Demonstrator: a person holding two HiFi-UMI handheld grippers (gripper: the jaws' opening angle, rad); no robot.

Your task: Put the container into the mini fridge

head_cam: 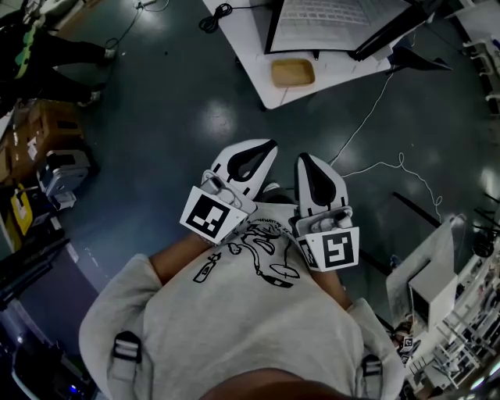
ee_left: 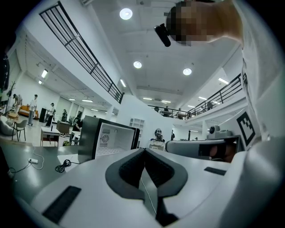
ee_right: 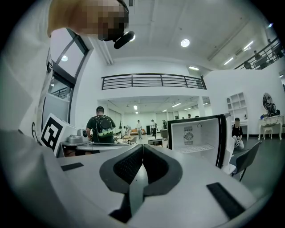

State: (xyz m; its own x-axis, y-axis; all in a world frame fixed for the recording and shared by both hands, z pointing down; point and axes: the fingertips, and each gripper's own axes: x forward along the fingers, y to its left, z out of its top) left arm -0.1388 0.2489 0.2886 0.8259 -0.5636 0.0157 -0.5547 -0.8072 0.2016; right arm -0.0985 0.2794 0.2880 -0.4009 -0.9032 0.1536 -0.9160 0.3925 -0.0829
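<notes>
- The dark glossy floor (head_cam: 195, 117) spreads out on the near side of the mini fridge (head_cam: 328, 23), between it and the person.
- The white table (head_cam: 246, 55) carries the mini fridge on its far part.
- The mini fridge stands open, and its black door (head_cam: 394, 31) is swung out to its right in the head view. A white inside and a wire shelf show.
- The person's grey sweatshirt (head_cam: 250, 328) is well back from the mini fridge.
- The left gripper (head_cam: 272, 144) is held over the floor, well short of the mini fridge and pointing toward it. In the left gripper view, the left gripper (ee_left: 143, 150) has its dark pads pressed together with nothing between them, and the mini fridge (ee_left: 111, 138) lies ahead.
- The right gripper (head_cam: 301, 156) is just beside the left one, equally short of the mini fridge. In the right gripper view, the right gripper (ee_right: 141, 147) is likewise closed and empty, facing the mini fridge (ee_right: 196, 138).
- The container (head_cam: 293, 72), shallow and tan, sits on the table just in front of the mini fridge's open front. It is outside the fridge and well apart from both grippers.
- A coiled black cable (head_cam: 215, 17) lies on the table, left of the mini fridge.
</notes>
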